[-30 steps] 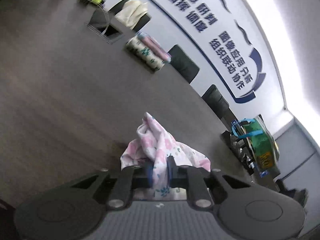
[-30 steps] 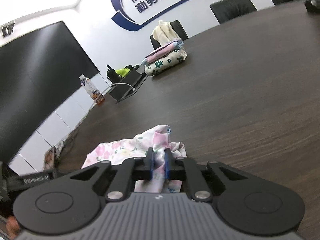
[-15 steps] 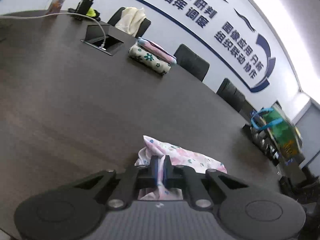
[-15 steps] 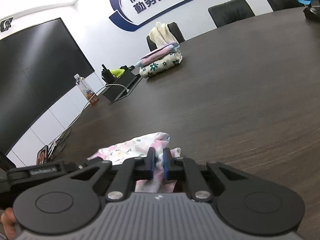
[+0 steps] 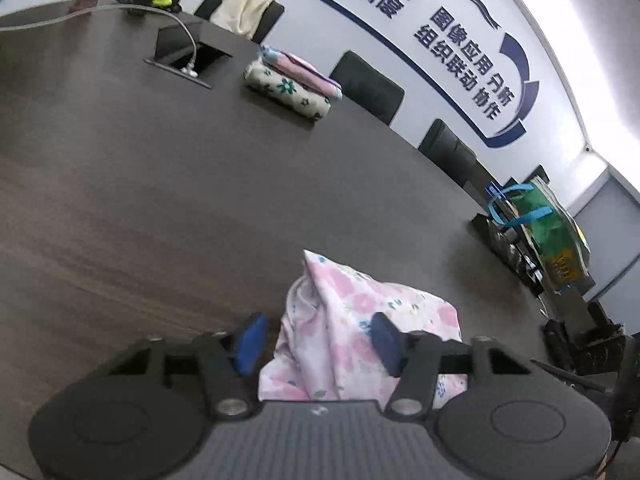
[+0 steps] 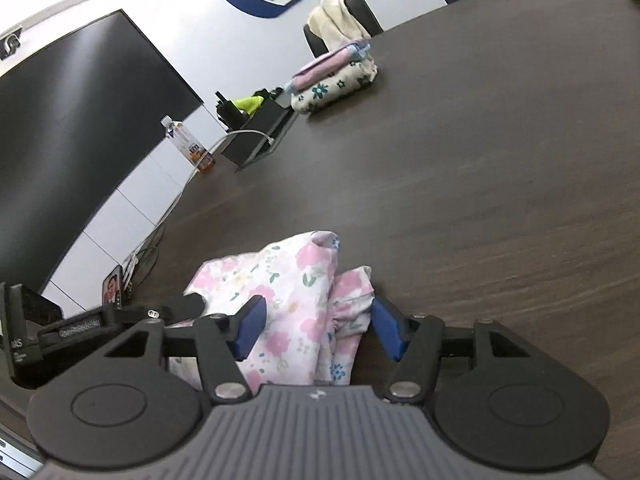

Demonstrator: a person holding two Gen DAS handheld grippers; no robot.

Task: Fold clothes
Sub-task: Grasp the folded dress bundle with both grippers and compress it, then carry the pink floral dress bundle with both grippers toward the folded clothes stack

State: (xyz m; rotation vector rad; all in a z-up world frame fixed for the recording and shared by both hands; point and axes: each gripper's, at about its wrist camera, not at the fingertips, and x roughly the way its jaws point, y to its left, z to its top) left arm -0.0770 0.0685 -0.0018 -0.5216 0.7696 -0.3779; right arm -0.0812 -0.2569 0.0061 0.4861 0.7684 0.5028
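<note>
Thin, limp pink floral cotton garment [image 5: 360, 320], bunched on dark wood-grain tabletop [image 5: 160, 200] between spread left claw [image 5: 316, 340] and spread right claw [image 6: 316, 330]: light, crease-prone, best pinched at hem corners.

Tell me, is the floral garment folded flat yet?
No. The floral garment lies bunched in a crumpled heap on the table, with loose ridges and uneven edges.

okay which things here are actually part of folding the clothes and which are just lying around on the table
Job: floral garment, left gripper, right gripper, both open around it; folded clothes stack.

Lying about: drink bottle, cable box, green bag, cream cloth on a chair.
</note>
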